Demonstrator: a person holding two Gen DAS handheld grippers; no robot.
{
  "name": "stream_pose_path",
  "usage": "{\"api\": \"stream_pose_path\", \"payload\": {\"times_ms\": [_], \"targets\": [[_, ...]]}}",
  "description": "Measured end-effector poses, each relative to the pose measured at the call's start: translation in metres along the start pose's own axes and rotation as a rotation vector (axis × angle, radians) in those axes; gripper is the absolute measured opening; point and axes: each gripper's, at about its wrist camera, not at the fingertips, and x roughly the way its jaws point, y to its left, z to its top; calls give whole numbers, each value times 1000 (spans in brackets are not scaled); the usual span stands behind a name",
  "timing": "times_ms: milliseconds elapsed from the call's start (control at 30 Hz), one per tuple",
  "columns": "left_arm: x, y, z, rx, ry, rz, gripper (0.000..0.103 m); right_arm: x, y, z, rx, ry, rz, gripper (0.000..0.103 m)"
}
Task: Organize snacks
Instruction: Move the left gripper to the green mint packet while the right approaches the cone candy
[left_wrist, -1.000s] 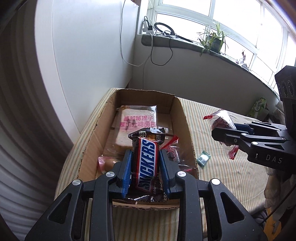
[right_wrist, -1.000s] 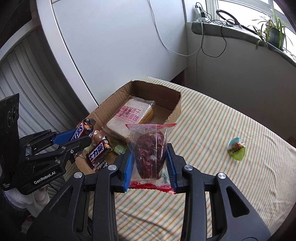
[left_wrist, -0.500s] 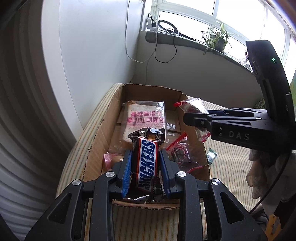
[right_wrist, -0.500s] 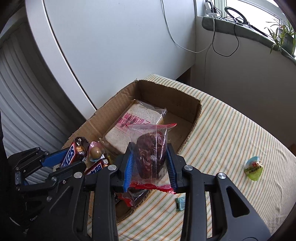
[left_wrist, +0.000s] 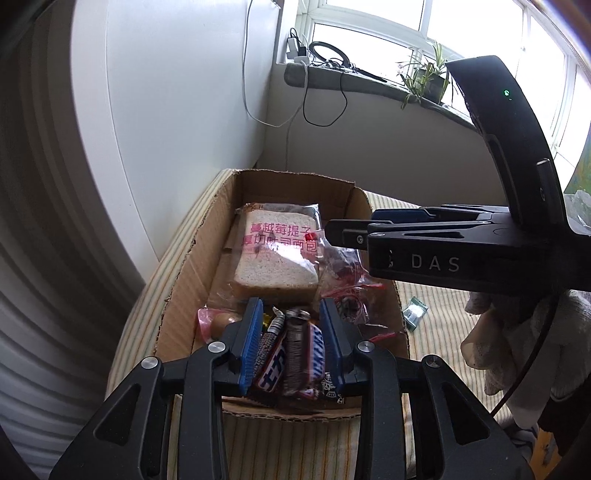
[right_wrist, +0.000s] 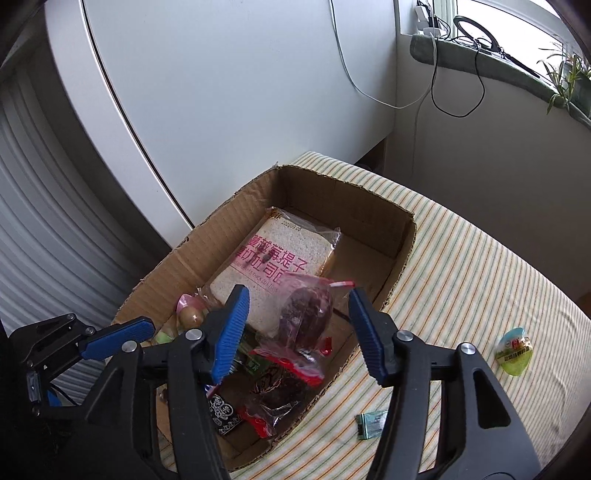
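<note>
An open cardboard box (left_wrist: 192, 258) (right_wrist: 351, 206) stands on a striped table. Inside lie a bagged bread loaf (left_wrist: 277, 258) (right_wrist: 273, 258), an egg-shaped sweet (right_wrist: 190, 314) and several wrapped snacks. My left gripper (left_wrist: 290, 306) (right_wrist: 122, 332) hangs low over the box's near end, open. A Snickers bar (left_wrist: 316, 354) lies loose on its edge below the pads, beside another bar (left_wrist: 273, 365). My right gripper (right_wrist: 298, 291) (left_wrist: 332, 232) is wide open above the box. A clear bag with a dark muffin (right_wrist: 304, 314) (left_wrist: 340, 266) rests against the loaf, free of the pads.
On the cloth right of the box lie a small green candy (right_wrist: 371, 424) (left_wrist: 413, 315) and a green jelly cup (right_wrist: 515, 350). A white cabinet wall (right_wrist: 221, 110) rises close behind the box. A gloved hand (left_wrist: 517, 350) holds the right gripper.
The right gripper moved over the box and opened, dropping the muffin bag inside. The left gripper lowered and let go of the Snickers bar, which now lies in the box.
</note>
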Motion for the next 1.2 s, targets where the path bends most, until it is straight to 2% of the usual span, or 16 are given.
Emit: {"api": "stream_pose_path", "payload": {"times_ms": [433, 767, 933, 1100, 1200], "targets": [[-14, -18, -3, 17, -21, -19, 31, -32, -23, -12, 25, -32, -13, 59], [-19, -59, -9, 49, -16, -109, 31, -82, -97, -44, 106, -49, -97, 60], [-3, -95, -9, 95, 27, -170, 31, -84, -145, -64, 204, -11, -105, 60], [27, -127, -4, 142, 112, -210, 31, -72, -181, -77, 289, 21, -73, 60], [48, -137, 3, 132, 164, -232, 31, -61, -194, -78, 308, 26, -62, 60]]}}
